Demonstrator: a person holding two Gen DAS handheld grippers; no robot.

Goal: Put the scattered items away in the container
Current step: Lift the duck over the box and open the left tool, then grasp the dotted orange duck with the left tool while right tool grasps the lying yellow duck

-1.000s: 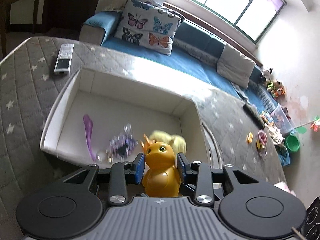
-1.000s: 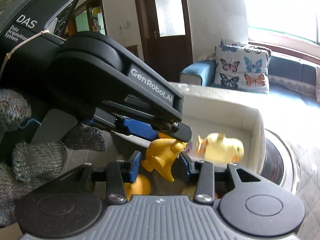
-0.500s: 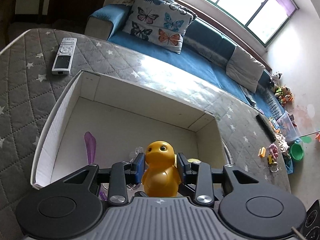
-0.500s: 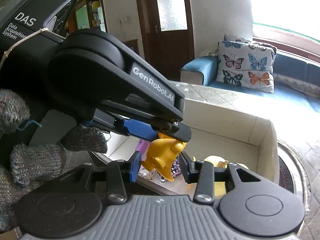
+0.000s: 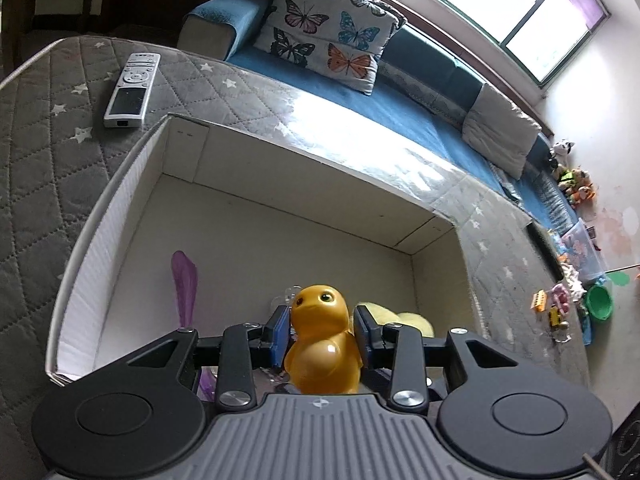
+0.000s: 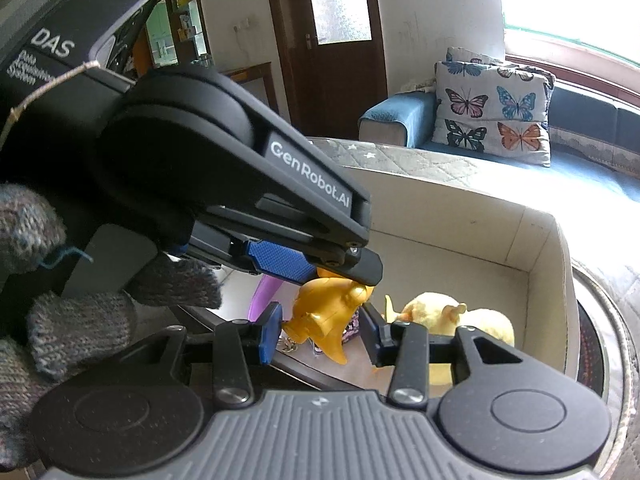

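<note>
Glossy orange duck [image 5: 322, 344], upright, big-eyed

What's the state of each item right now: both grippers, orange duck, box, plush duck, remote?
left gripper: shut on the orange duck, over the box
orange duck: upright, clamped, not yet released
right gripper: open, holds nothing
box: open-topped, partly filled
yellow plush duck: lying inside the box
purple feather: inside the box
remote: outside, flat on the quilted surface
</note>
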